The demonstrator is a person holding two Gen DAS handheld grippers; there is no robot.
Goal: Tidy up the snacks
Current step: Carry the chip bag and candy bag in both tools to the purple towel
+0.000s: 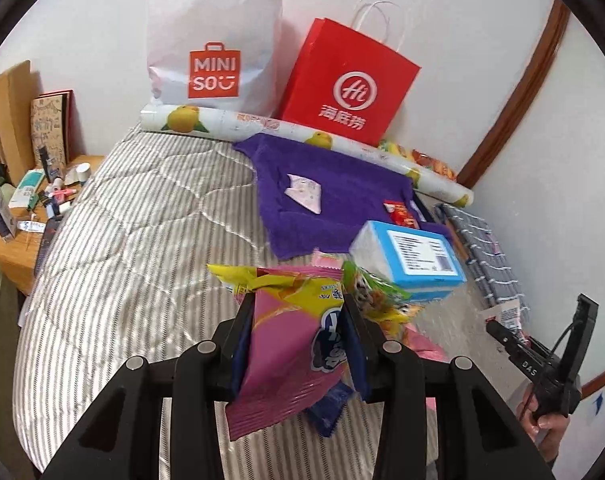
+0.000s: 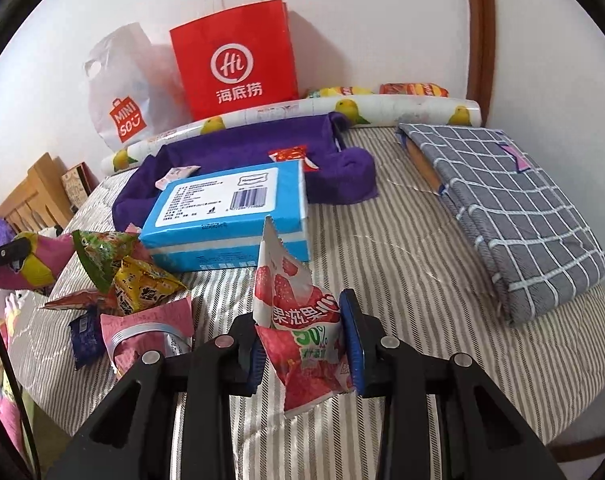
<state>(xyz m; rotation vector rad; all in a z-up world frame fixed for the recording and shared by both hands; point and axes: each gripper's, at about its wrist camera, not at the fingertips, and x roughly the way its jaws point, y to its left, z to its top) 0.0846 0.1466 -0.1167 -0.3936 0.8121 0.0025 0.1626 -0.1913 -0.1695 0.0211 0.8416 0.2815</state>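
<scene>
I work over a bed with a grey-and-white striped quilt. At twelve o'clock a lemon-print roll lies along its far edge, against the wall. Just this side of it a purple towel is spread, with a blue tissue pack lying across its near edge. At two o'clock sits a folded grey checked cloth. At nine o'clock a heap of snack packets rests on the quilt, a pink packet nearest me, touching the yellow one.
</scene>
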